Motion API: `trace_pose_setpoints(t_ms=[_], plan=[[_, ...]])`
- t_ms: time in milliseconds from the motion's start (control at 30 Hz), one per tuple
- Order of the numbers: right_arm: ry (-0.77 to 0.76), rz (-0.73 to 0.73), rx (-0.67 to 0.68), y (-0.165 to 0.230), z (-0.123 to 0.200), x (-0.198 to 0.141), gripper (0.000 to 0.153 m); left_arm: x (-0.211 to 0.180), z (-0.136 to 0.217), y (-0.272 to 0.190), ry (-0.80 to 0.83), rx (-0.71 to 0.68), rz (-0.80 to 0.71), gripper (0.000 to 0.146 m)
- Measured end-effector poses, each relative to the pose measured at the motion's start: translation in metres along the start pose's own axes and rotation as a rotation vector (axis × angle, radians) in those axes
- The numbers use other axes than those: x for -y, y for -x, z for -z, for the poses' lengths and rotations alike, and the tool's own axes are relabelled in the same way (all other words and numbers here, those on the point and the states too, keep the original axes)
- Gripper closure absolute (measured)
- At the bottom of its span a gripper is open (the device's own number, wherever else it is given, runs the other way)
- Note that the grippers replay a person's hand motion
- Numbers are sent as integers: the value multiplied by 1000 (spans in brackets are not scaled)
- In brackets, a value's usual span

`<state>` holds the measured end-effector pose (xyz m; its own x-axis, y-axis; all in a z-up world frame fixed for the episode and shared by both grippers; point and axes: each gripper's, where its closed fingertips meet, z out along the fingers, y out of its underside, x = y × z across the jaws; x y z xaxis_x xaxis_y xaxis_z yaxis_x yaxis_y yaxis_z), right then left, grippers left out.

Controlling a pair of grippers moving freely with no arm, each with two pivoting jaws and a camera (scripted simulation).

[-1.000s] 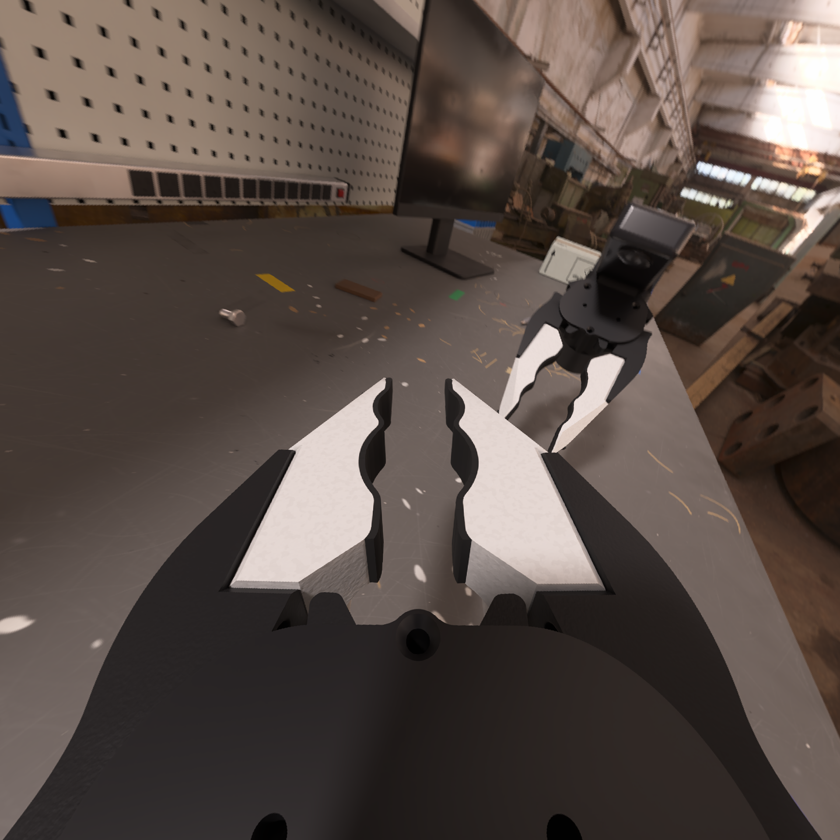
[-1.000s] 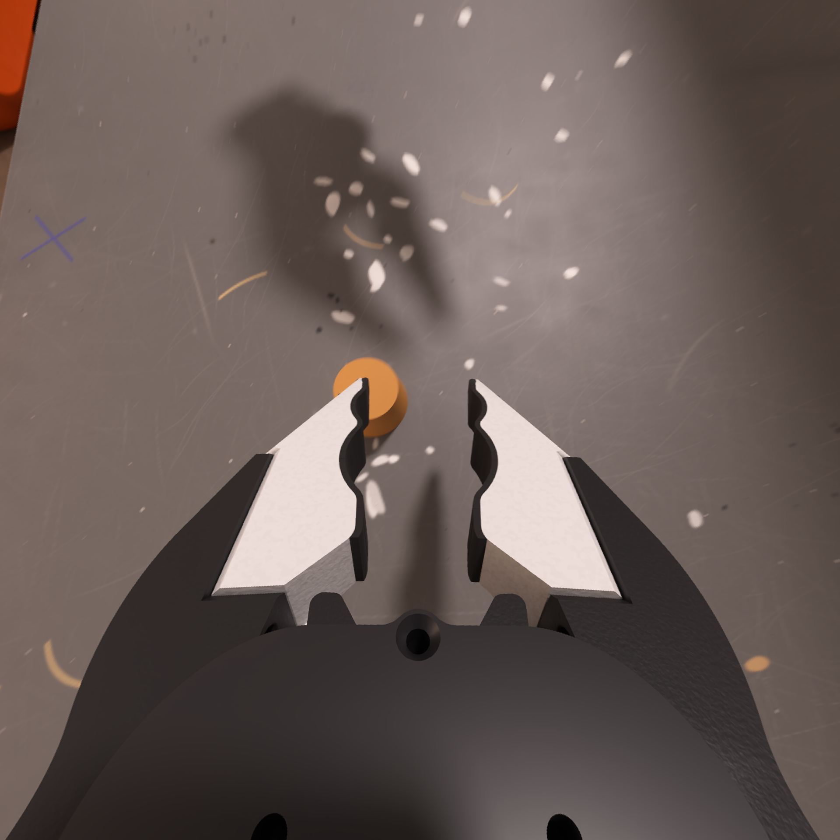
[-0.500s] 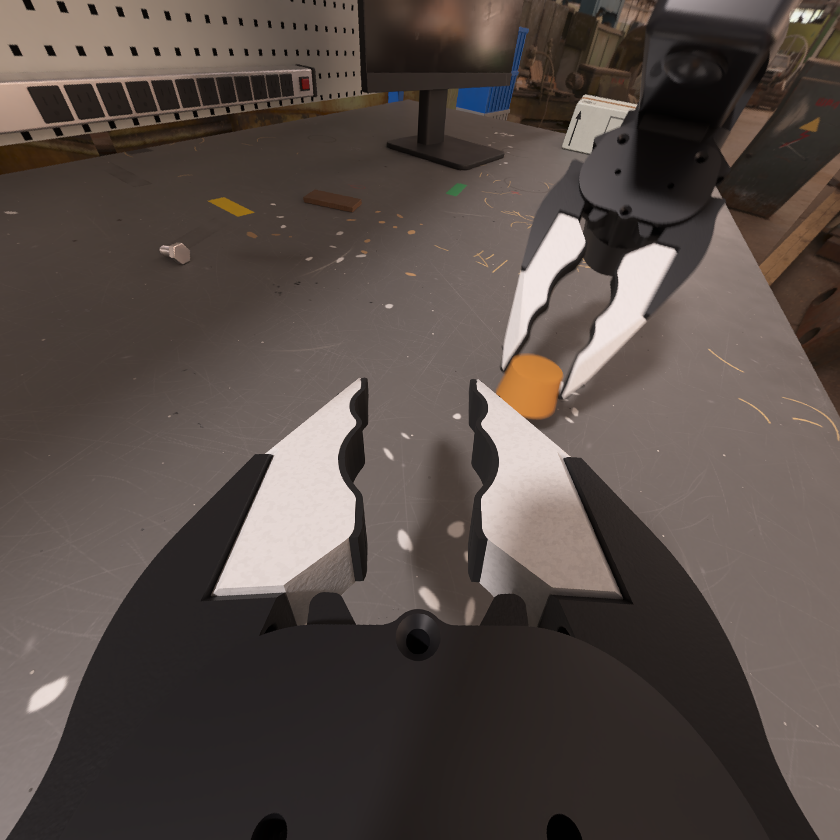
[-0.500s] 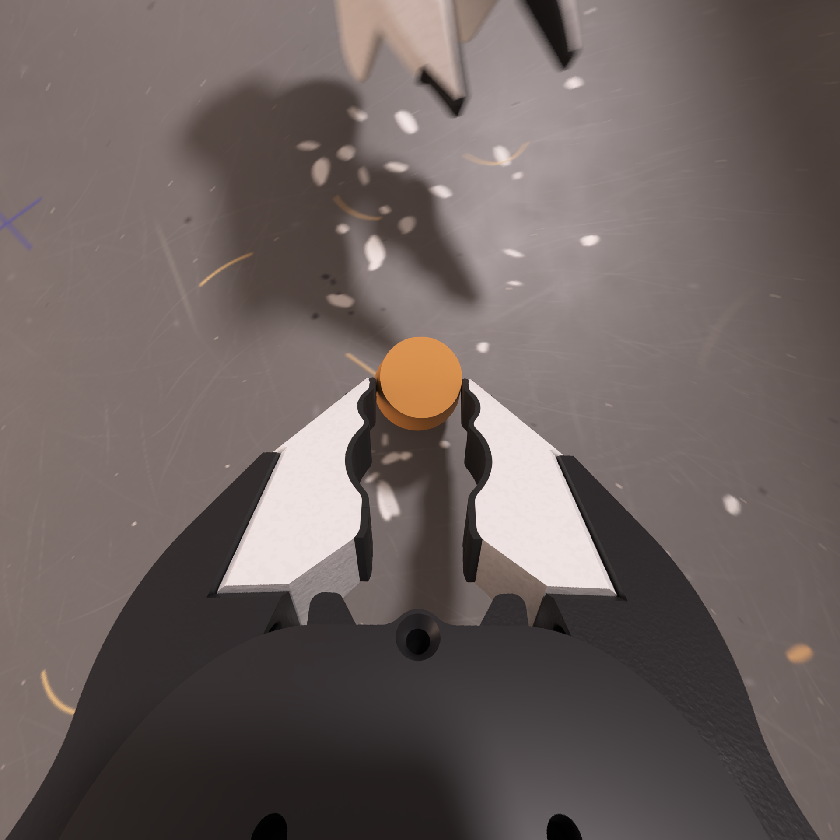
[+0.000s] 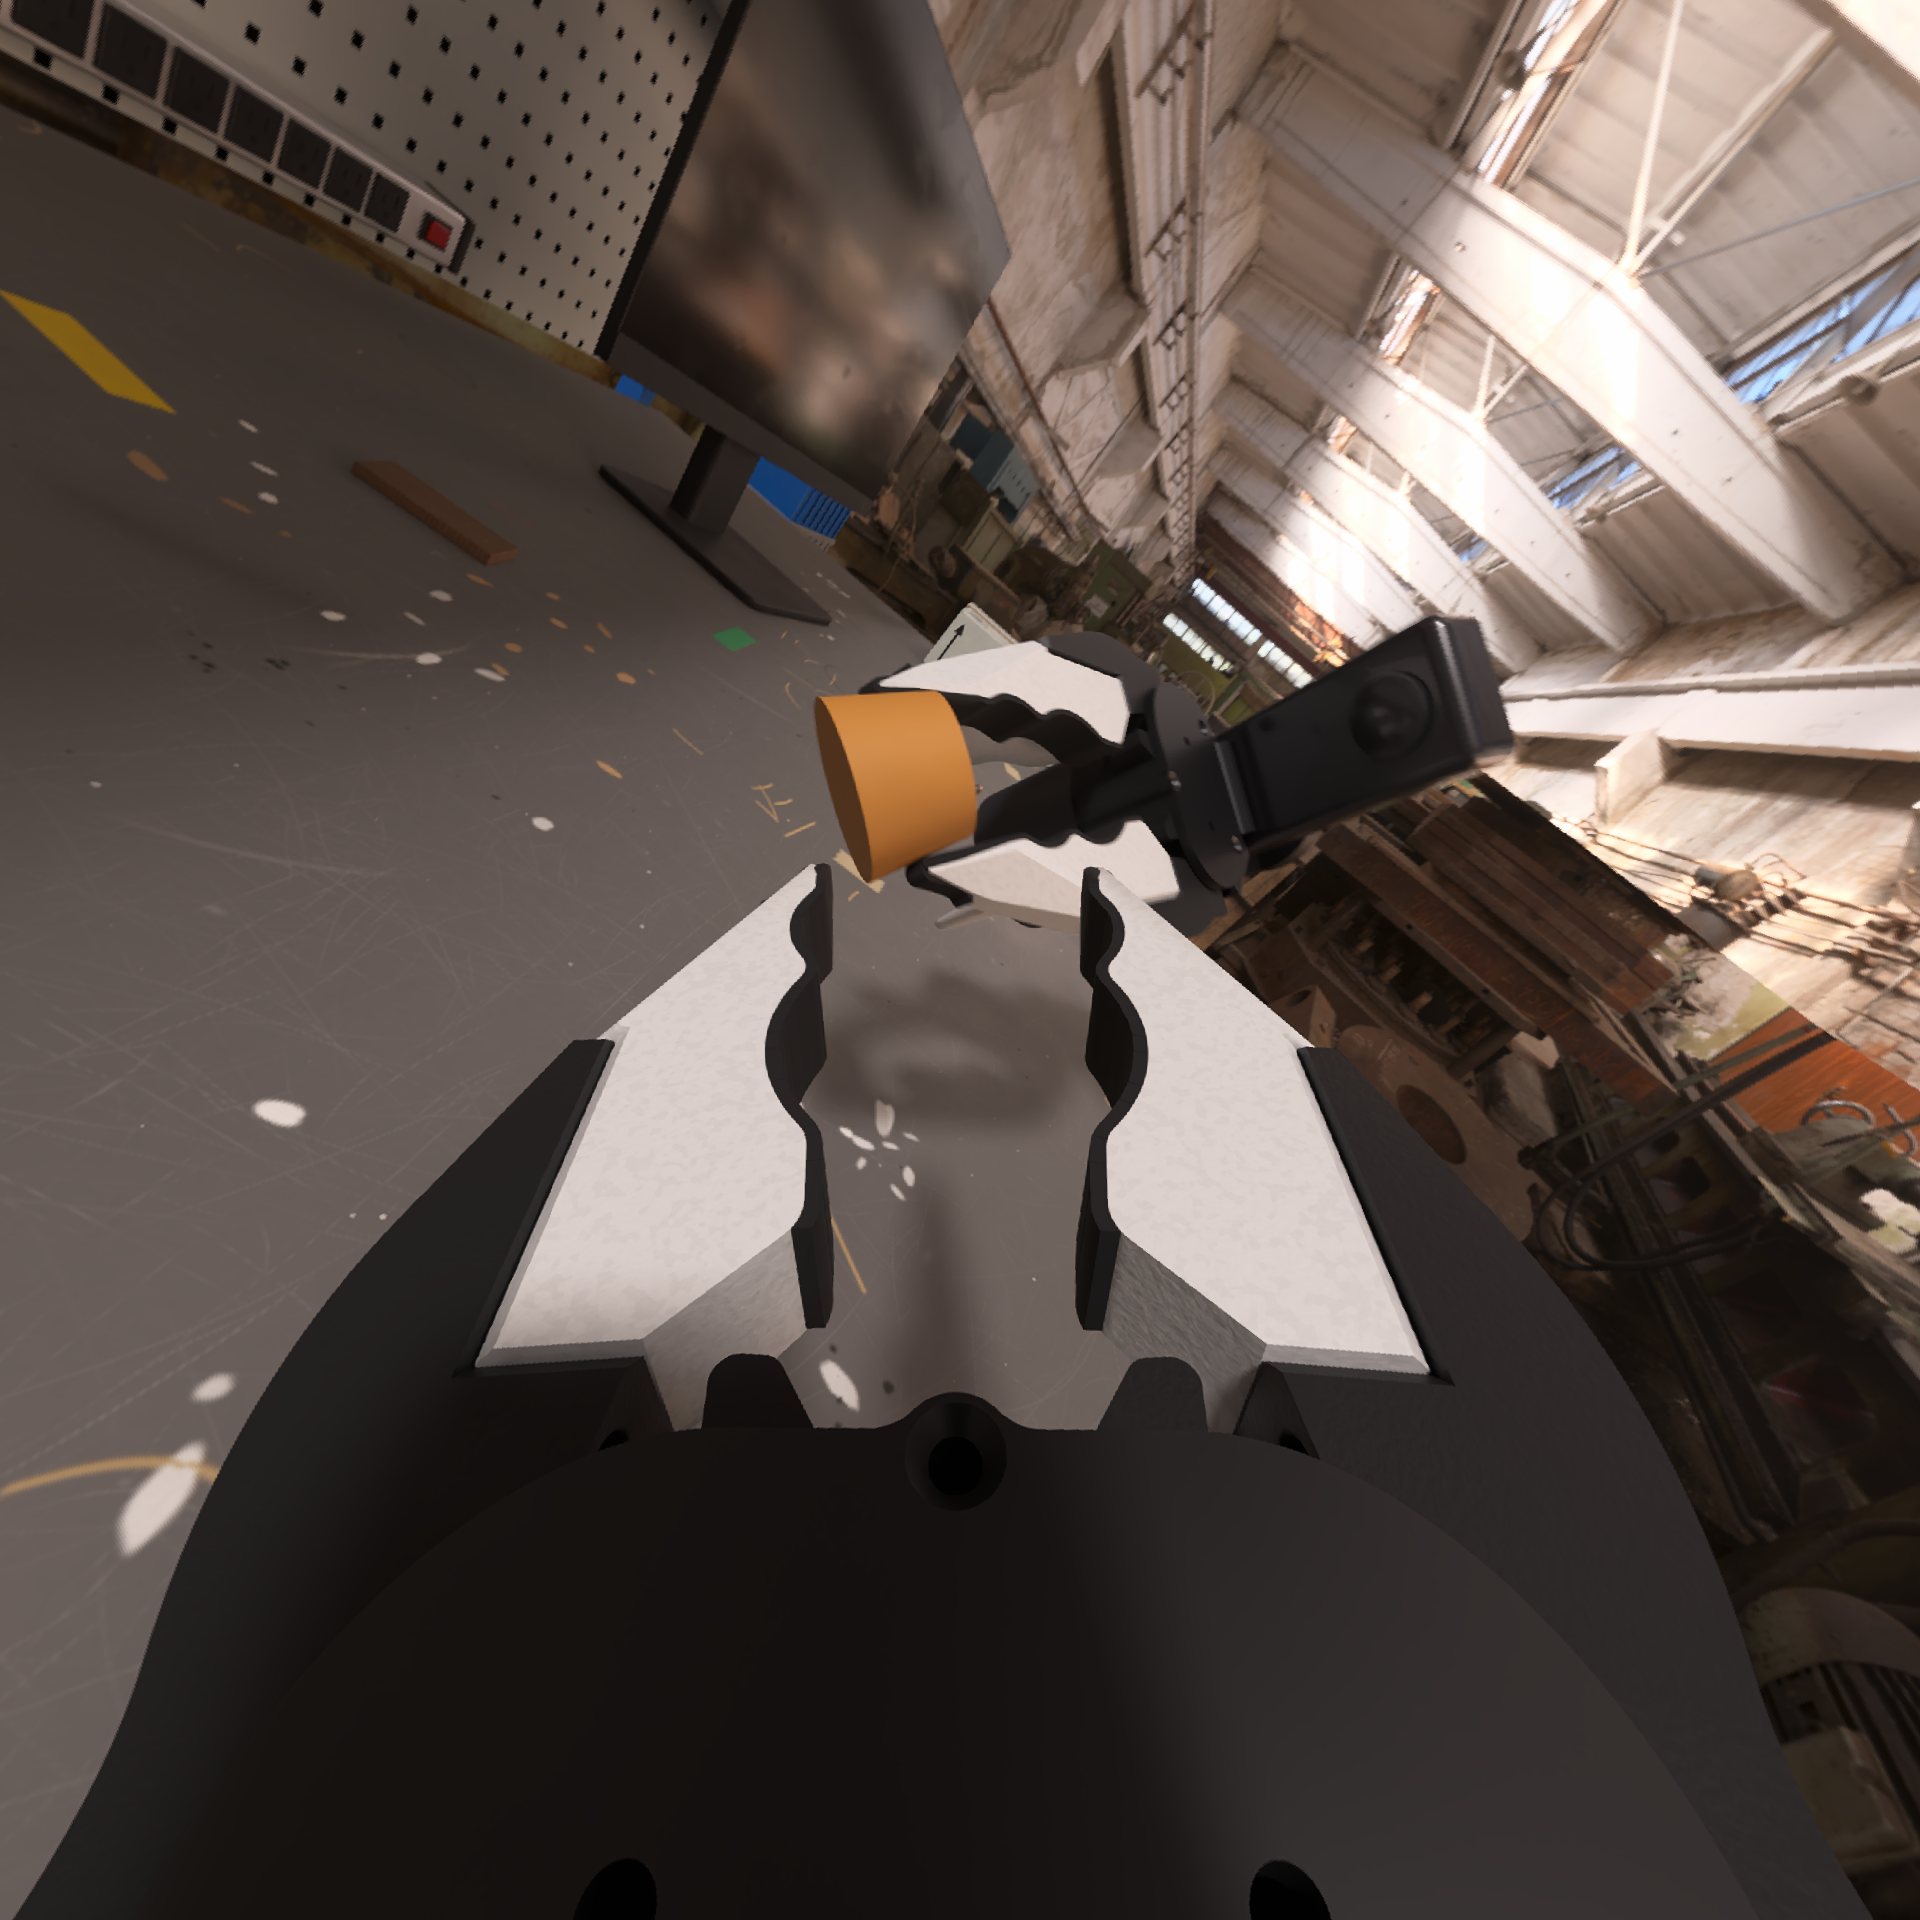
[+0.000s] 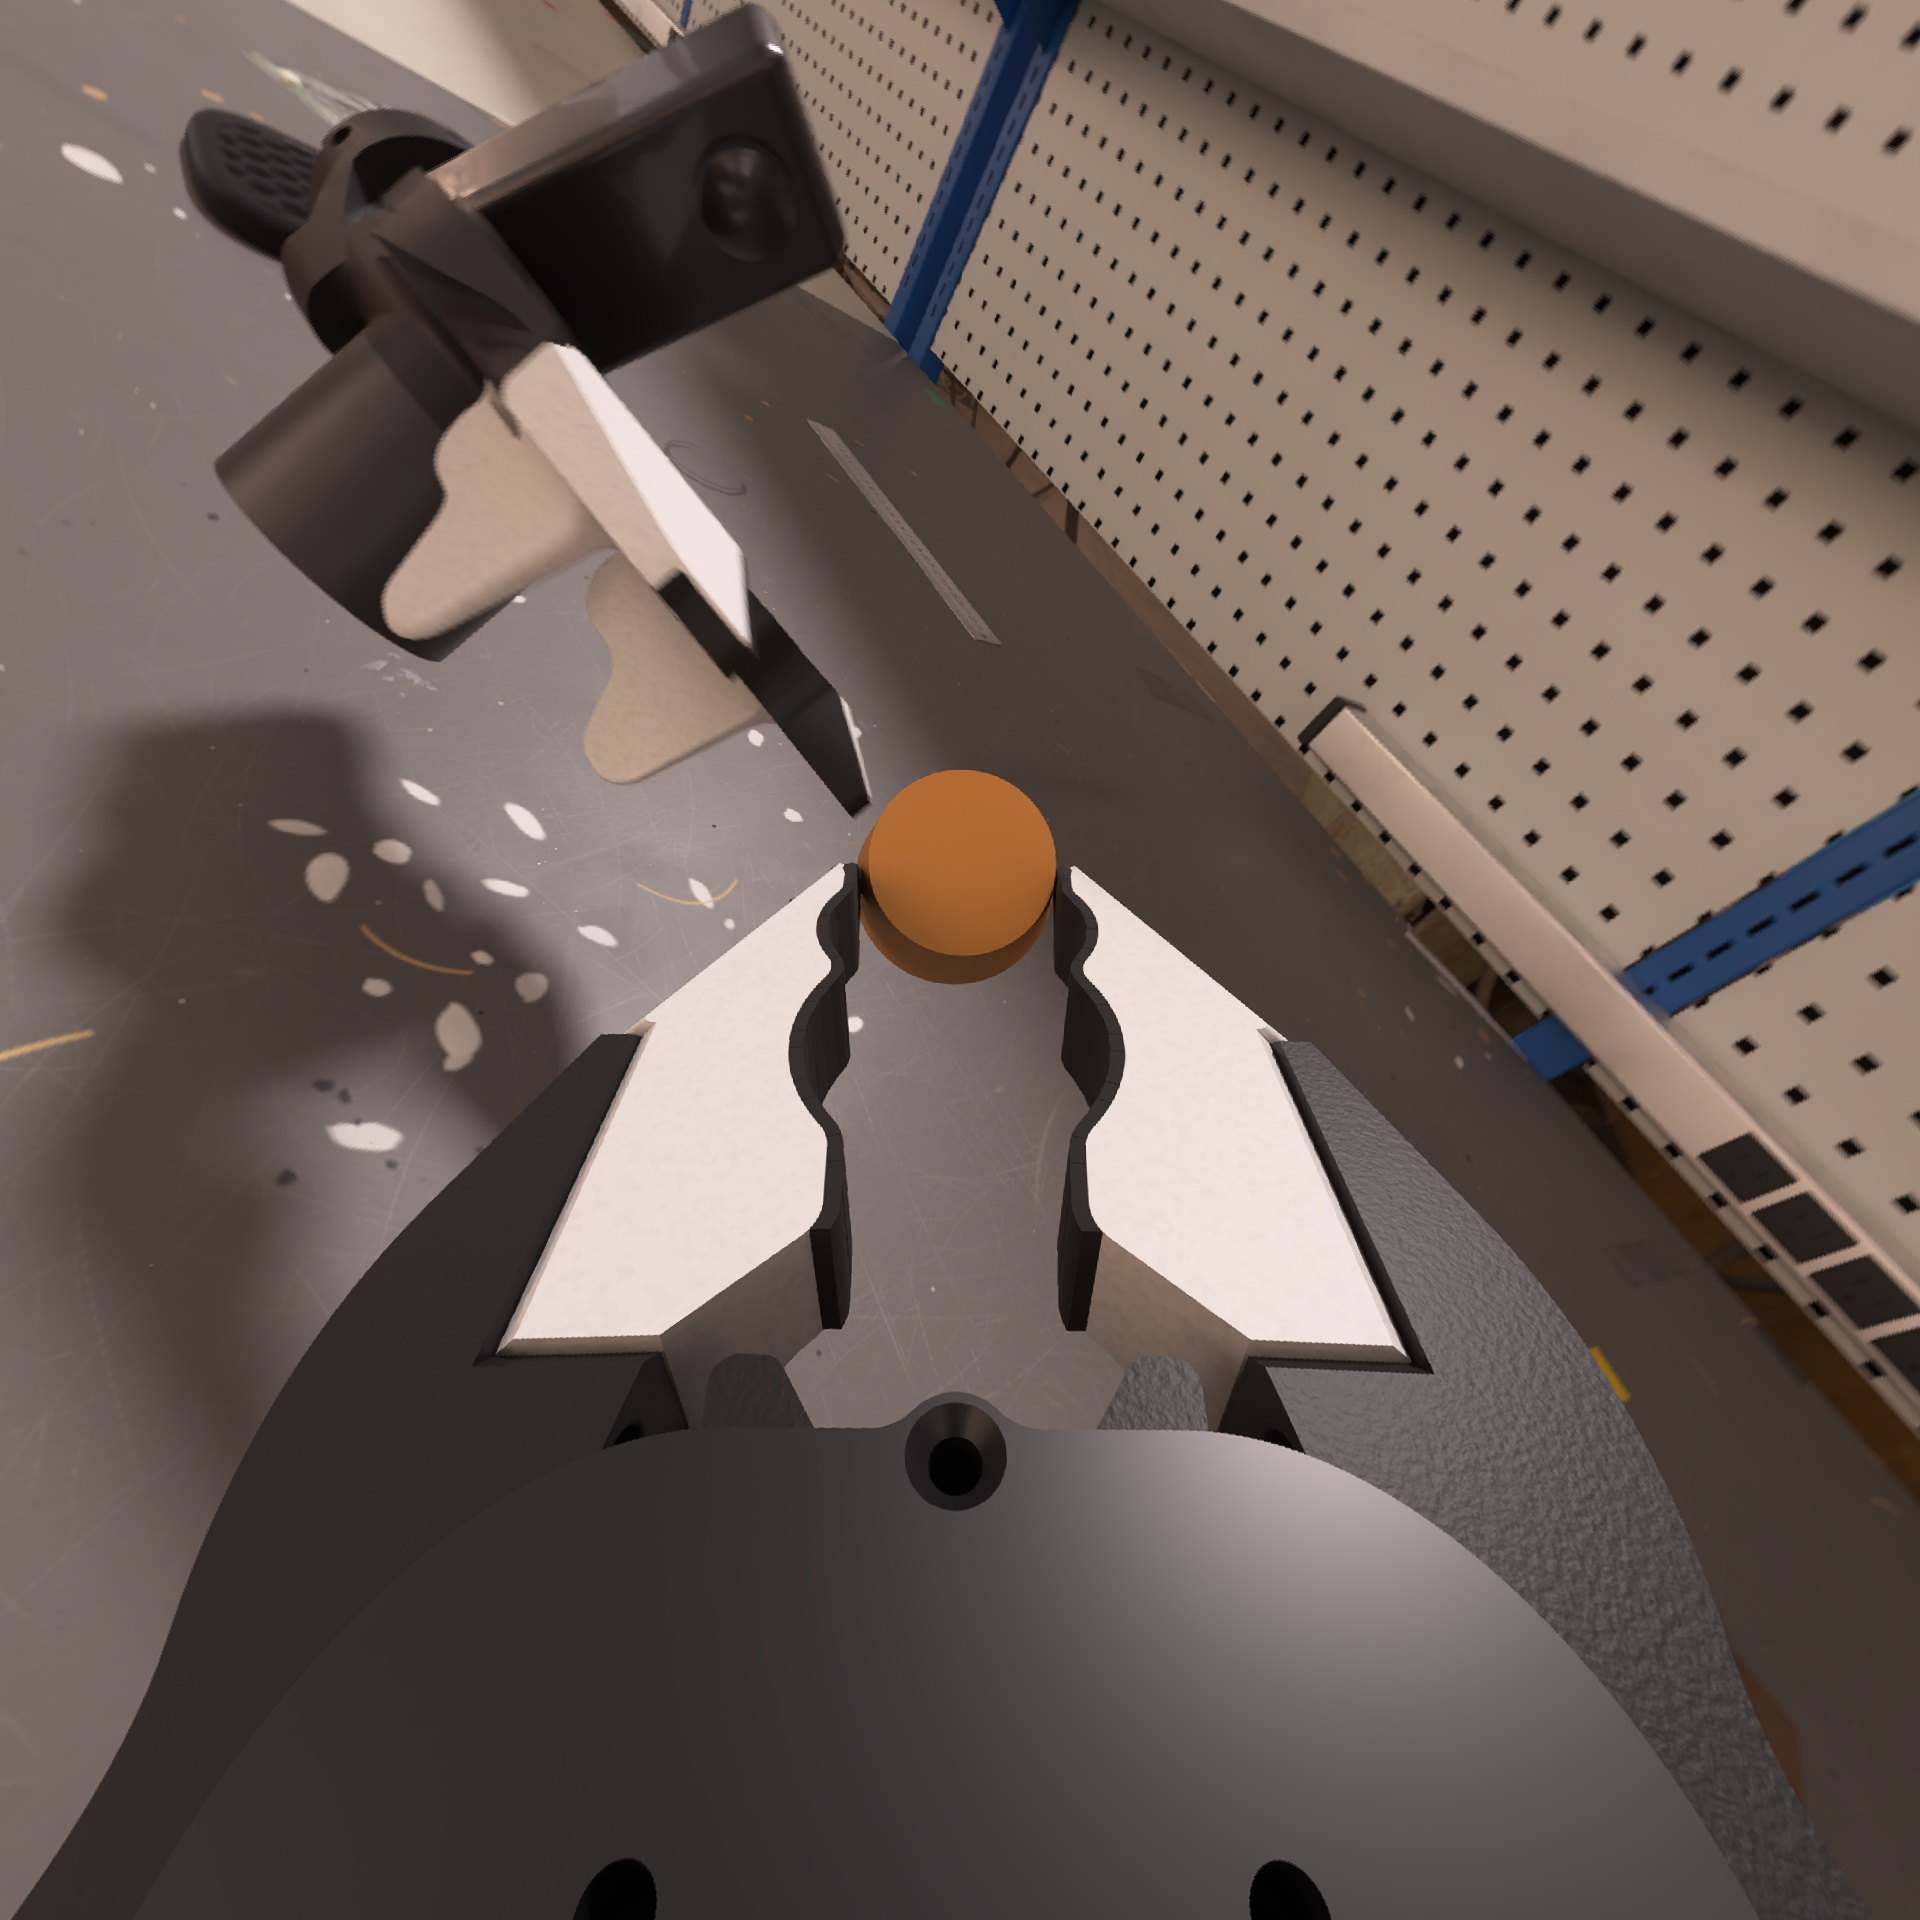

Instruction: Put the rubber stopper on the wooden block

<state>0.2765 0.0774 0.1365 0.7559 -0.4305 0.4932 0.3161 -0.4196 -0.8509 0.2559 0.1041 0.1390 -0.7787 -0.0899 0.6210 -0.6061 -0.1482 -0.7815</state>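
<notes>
Here, the scene line by line.

Stopper: your right gripper (image 6: 956, 883) clamps an orange rubber stopper (image 6: 956, 868) between its fingertips, lifted clear of the bench. It is a smooth, matte, tapered plug with flat round ends; in the left wrist view the stopper (image 5: 899, 795) lies sideways, wide face toward the bench.

Wooden block: a thin, flat, brown slab (image 5: 434, 511) lies on the bench top near the monitor's foot, well apart from the stopper.

Right gripper pose: seen from your left camera, the right gripper (image 5: 940, 784) is tipped on its side, one finger above the other, its black camera housing trailing away to the right.

Left gripper: your left gripper (image 5: 956, 904) is spread wide with nothing between its white, wavy-edged fingers (image 5: 686, 1132); its tips sit just below the stopper in that view. From the right camera, the left gripper (image 6: 800, 727) hangs above the bench, tilted, tips near the stopper but apart from it.

Bench: a grey, scratched top (image 5: 208, 883) speckled with pale chips and curled shavings, and a soft shadow between the left fingers.

Background: a dark monitor (image 5: 821, 239) on a slim stand, its screen blurred; a cream pegboard (image 6: 1455, 436) with blue uprights; a power strip (image 5: 260, 135) cut off at the frame edge.

Hard to make out: a small grey object just beneath the right gripper's lower finger is mostly hidden.
</notes>
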Motion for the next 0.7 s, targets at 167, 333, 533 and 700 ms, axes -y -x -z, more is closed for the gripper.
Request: trace_pose_setpoints(t_ms=[167,333,533,700], plan=[[17,72,21,16,-4,-3,115,-12,-4,6,49,36,-25,114],[29,86,32,20,-1,-7,115,-20,-5,11,93,65,-77,128],[60,121,45,22,-1,-15,115,-27,-8,17,129,70,-57,130],[129,19,-220,-59,21,-35,115,-26,-3,26,97,116,-44,127]])
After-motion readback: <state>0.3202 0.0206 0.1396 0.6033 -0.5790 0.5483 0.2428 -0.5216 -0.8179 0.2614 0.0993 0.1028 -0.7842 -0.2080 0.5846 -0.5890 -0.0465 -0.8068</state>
